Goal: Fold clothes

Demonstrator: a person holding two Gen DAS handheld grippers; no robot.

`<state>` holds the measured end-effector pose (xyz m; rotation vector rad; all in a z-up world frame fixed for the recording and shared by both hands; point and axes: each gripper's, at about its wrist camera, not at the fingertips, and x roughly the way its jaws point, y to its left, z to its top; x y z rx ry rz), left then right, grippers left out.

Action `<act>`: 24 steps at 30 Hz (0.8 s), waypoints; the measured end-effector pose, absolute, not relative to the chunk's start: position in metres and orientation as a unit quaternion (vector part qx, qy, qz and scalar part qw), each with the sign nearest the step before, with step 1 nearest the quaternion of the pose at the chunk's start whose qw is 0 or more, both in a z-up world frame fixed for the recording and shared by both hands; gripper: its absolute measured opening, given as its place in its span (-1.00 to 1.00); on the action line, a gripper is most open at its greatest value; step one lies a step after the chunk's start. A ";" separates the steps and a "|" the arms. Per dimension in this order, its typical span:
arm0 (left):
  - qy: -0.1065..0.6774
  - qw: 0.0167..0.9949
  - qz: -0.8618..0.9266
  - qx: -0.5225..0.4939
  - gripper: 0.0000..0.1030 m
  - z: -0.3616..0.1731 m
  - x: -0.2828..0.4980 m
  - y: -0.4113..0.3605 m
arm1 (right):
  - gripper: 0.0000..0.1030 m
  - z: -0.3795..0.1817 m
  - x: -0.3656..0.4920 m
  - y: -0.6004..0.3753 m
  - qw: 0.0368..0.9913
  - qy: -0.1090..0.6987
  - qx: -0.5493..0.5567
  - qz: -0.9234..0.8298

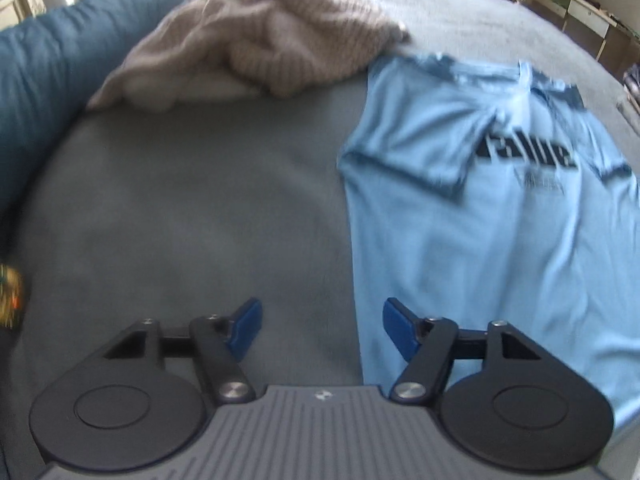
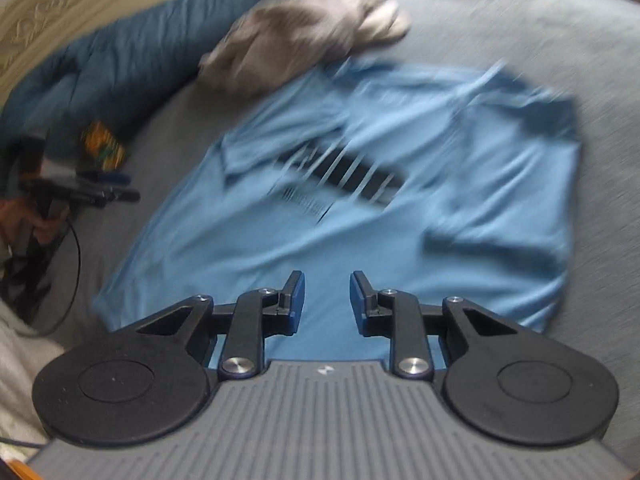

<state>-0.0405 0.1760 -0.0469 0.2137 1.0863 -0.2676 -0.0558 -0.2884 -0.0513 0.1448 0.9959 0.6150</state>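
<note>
A light blue T-shirt [image 1: 480,240] with black lettering lies flat on the grey bed cover [image 1: 200,200], both sleeves folded in over its front. My left gripper [image 1: 322,316] hovers open beside the shirt's left edge, its right finger over the fabric and its left finger over bare cover, with nothing between them. In the right wrist view the T-shirt [image 2: 320,232] is blurred. My right gripper [image 2: 327,284] hangs above its lower part, jaws a narrow gap apart and holding nothing. The left gripper [image 2: 124,190] shows at the far left, held by a hand.
A beige knitted sweater [image 1: 272,40] is heaped at the shirt's top, touching its collar end. A teal duvet [image 1: 60,60] runs along the left. A small colourful object [image 2: 102,146] lies near the duvet. A desk [image 1: 580,4] stands beyond the bed.
</note>
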 end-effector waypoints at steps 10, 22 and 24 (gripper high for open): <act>0.563 0.806 -0.170 0.071 0.12 -0.084 -0.083 0.182 | -0.54 -0.092 -0.086 -0.311 0.818 0.516 0.122 0.224; 0.585 0.779 -0.193 0.119 0.09 -0.096 -0.119 0.179 | -0.54 -0.111 -0.120 -0.369 0.812 0.529 0.208 0.135; 0.589 0.774 -0.200 0.117 0.09 -0.096 -0.121 0.180 | -0.54 -0.112 -0.121 -0.380 0.809 0.524 0.239 0.116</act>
